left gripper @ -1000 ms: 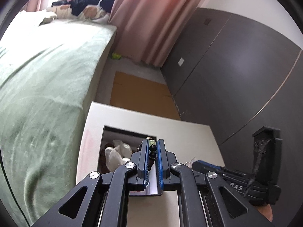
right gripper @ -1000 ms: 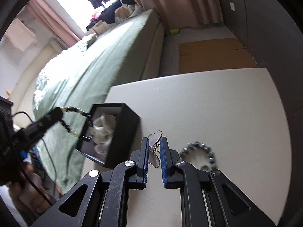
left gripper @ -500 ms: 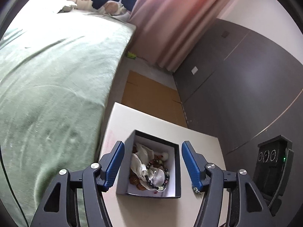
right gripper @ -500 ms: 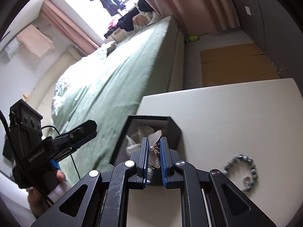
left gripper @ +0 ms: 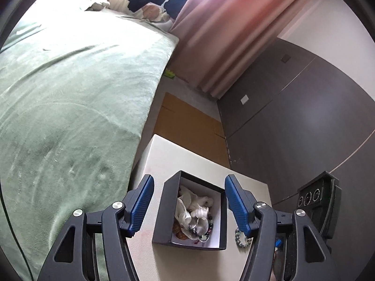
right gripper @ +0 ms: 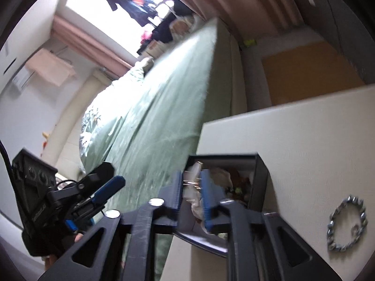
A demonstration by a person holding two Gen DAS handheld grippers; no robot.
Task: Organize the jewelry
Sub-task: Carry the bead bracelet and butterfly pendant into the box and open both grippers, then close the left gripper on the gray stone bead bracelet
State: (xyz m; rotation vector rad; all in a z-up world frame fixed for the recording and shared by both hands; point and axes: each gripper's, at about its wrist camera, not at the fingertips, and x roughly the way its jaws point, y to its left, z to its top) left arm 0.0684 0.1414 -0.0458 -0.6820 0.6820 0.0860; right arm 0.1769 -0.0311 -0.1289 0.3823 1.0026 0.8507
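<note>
On the cream desk (left gripper: pixel 206 164), the left tongs (left gripper: pixel 187 207) stand wide apart and empty, straddling the open black cardboard jewellery box (left gripper: pixel 164 213) without touching it. Inside lie white cloth and a dark bead bracelet (left gripper: pixel 199 230). The right tongs (right gripper: pixel 191 194) are opening over that box – a blurred pale, gold-edged brooch (right gripper: pixel 193 178) between their pads. At four o'clock from the box lies a silver-blue bead bracelet (right gripper: pixel 346 222).
</note>
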